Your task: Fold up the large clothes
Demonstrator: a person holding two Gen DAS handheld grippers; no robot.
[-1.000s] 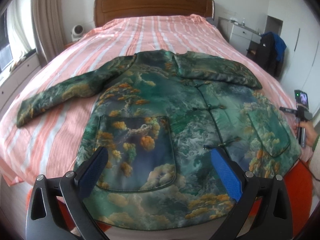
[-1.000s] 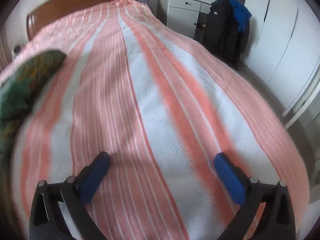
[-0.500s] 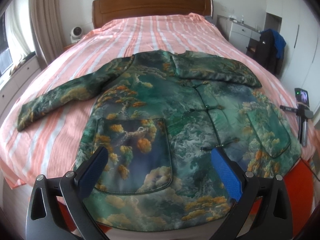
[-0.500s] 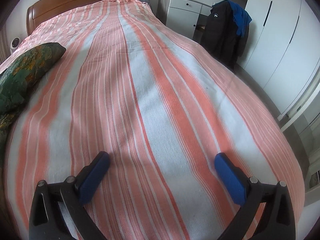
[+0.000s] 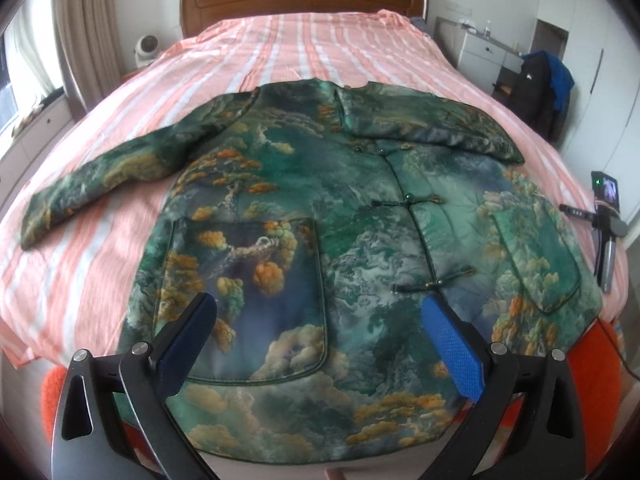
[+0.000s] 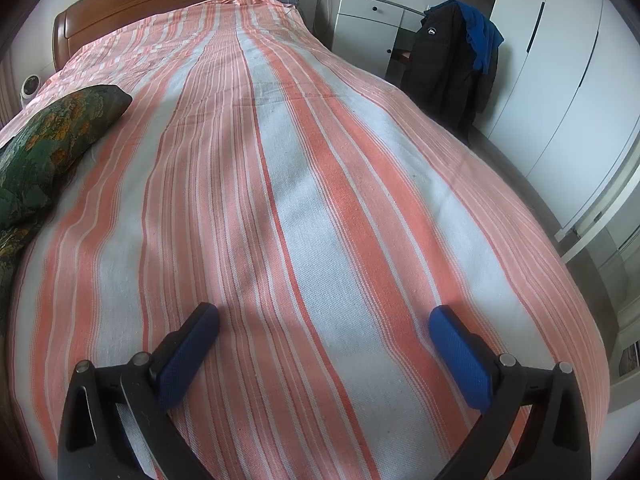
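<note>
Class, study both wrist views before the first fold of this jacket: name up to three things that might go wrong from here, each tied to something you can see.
1. The jacket hem overhangs the bed foot; pulling toward that edge may drag it off.
2. One sleeve is already folded across the chest, the other sleeve lies outstretched; the folds may end uneven.
3. The tripod phone stands close beside the bed; the right gripper, open, might knock it. The left gripper is open too.
</note>
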